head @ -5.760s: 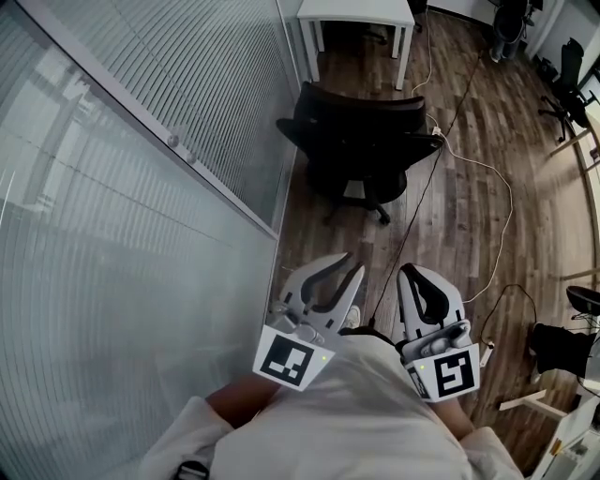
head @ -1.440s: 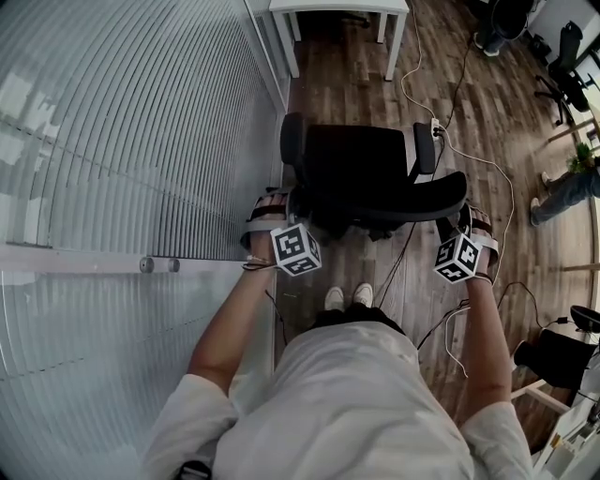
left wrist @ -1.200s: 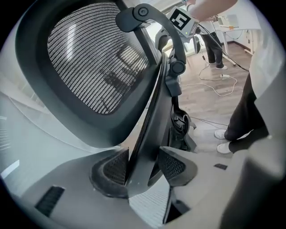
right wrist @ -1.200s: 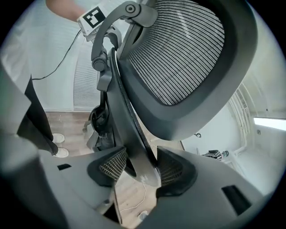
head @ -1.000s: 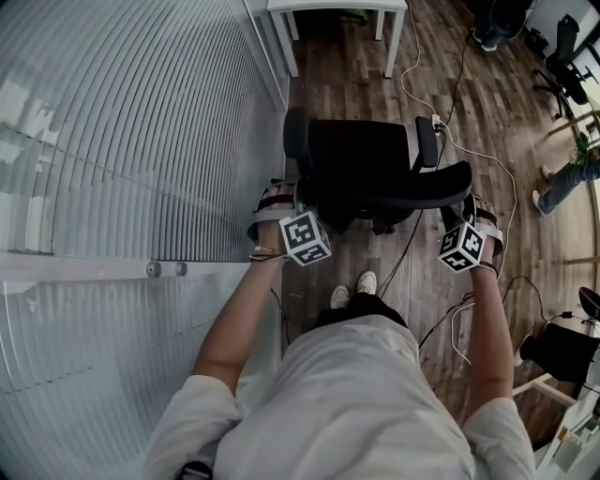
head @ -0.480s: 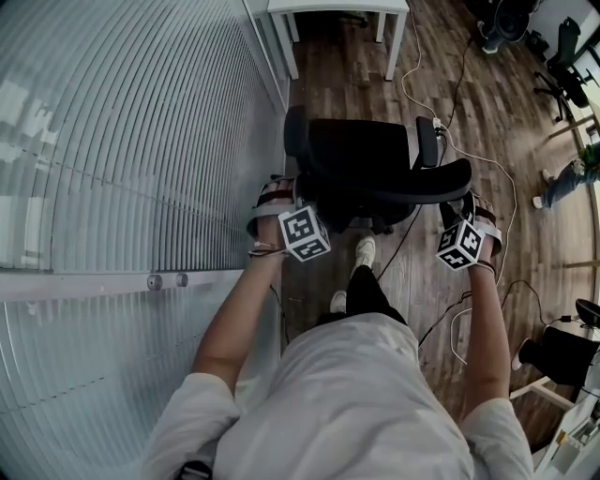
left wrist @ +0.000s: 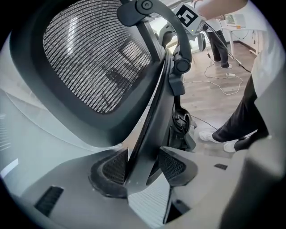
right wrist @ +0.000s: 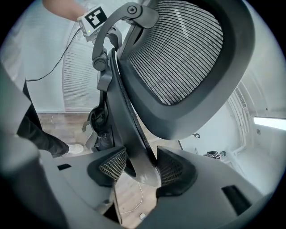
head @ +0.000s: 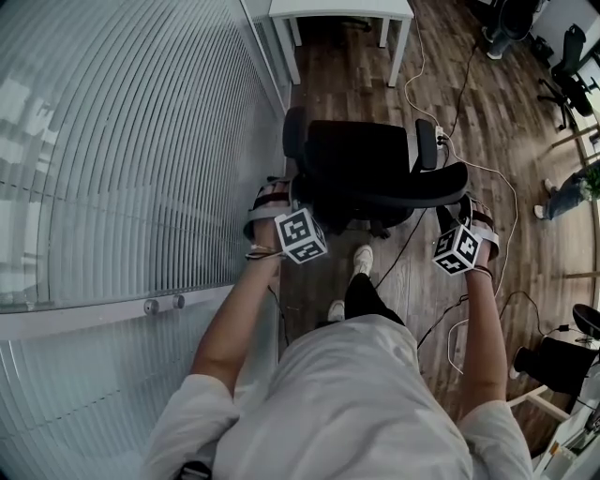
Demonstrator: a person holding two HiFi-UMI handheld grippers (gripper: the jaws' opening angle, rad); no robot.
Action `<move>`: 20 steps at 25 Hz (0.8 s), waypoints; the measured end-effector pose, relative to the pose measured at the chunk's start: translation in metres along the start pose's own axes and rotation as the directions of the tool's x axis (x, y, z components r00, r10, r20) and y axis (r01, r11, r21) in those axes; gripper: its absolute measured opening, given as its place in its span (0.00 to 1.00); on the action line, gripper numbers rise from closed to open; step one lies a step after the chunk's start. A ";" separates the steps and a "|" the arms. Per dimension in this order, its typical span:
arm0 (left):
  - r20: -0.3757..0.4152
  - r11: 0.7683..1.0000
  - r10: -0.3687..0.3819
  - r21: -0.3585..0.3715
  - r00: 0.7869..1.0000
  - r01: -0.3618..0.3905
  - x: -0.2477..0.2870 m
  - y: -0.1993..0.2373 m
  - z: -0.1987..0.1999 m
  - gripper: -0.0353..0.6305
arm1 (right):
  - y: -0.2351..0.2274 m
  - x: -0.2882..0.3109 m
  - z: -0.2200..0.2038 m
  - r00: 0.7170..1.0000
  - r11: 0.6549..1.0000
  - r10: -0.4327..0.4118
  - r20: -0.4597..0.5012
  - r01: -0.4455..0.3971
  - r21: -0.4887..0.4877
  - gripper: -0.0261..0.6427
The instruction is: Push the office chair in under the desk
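A black mesh-backed office chair (head: 361, 159) stands on the wood floor, its seat facing the white desk (head: 342, 9) at the top of the head view. My left gripper (head: 279, 199) holds the left edge of the chair's backrest (head: 403, 195), and my right gripper (head: 466, 214) holds its right edge. In the left gripper view the backrest's frame edge (left wrist: 149, 129) runs between the ribbed pads (left wrist: 115, 166) of the left gripper (left wrist: 143, 166). The right gripper (right wrist: 139, 167) likewise has the backrest rim (right wrist: 129, 129) clamped between its pads (right wrist: 172, 167).
A glass wall with blinds (head: 141, 141) runs close along the chair's left side. White cables (head: 492, 178) trail over the floor on the right. More black chairs (head: 570, 61) stand at far right, and another person's legs (head: 567, 192) are there. My own feet (head: 361, 262) are just behind the chair.
I walked up to the chair and both grippers closed on its backrest. Over the last second the grip is unchanged; one foot has stepped forward and the chair sits slightly nearer the desk.
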State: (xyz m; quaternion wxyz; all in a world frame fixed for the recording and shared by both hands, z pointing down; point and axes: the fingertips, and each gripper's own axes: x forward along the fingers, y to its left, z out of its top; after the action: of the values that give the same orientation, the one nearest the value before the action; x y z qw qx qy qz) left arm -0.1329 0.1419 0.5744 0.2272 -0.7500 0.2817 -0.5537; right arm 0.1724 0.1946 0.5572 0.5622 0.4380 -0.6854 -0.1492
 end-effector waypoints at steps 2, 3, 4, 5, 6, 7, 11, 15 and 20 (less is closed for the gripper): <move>-0.003 1.000 -0.001 0.002 1.000 0.001 0.006 0.011 0.002 0.39 | -0.009 0.007 0.003 1.000 1.000 0.001 0.000 -0.001 0.003 0.38; -0.004 1.000 0.000 0.002 1.000 0.000 0.010 0.015 0.003 0.39 | -0.013 0.011 0.004 1.000 1.000 0.001 0.000 -0.001 0.004 0.38; -0.004 1.000 0.001 0.002 1.000 -0.001 0.013 0.018 0.003 0.39 | -0.016 0.015 0.005 1.000 1.000 0.001 0.001 -0.001 0.004 0.38; -0.002 1.000 0.002 0.001 1.000 -0.002 0.016 0.021 0.004 0.39 | -0.019 0.019 0.005 1.000 1.000 0.001 0.000 -0.001 0.005 0.38; 0.000 1.000 0.002 0.000 1.000 -0.002 0.019 0.023 0.005 0.39 | -0.022 0.022 0.005 1.000 1.000 0.002 -0.001 -0.002 0.005 0.38; 0.003 1.000 0.002 -0.002 1.000 -0.002 0.021 0.026 0.006 0.39 | -0.025 0.025 0.005 1.000 1.000 0.003 -0.003 -0.003 0.005 0.38; -0.001 1.000 -0.006 -0.008 1.000 0.006 0.035 0.036 0.008 0.39 | -0.035 0.039 0.006 1.000 1.000 0.005 -0.003 -0.005 0.004 0.38; -0.002 1.000 -0.007 -0.010 1.000 0.007 0.052 0.043 0.010 0.39 | -0.043 0.060 0.003 1.000 1.000 0.010 -0.008 -0.010 -0.003 0.38; -0.014 1.000 -0.016 -0.011 1.000 0.015 0.061 0.050 0.020 0.39 | -0.058 0.073 -0.003 1.000 1.000 0.015 0.000 -0.015 -0.011 0.39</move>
State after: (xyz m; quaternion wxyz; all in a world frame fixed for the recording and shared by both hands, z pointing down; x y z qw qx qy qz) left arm -0.1082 0.0647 0.5793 0.2167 -0.7495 0.2805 -0.5591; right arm 0.2011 0.1059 0.5646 0.5658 0.4298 -0.6878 -0.1486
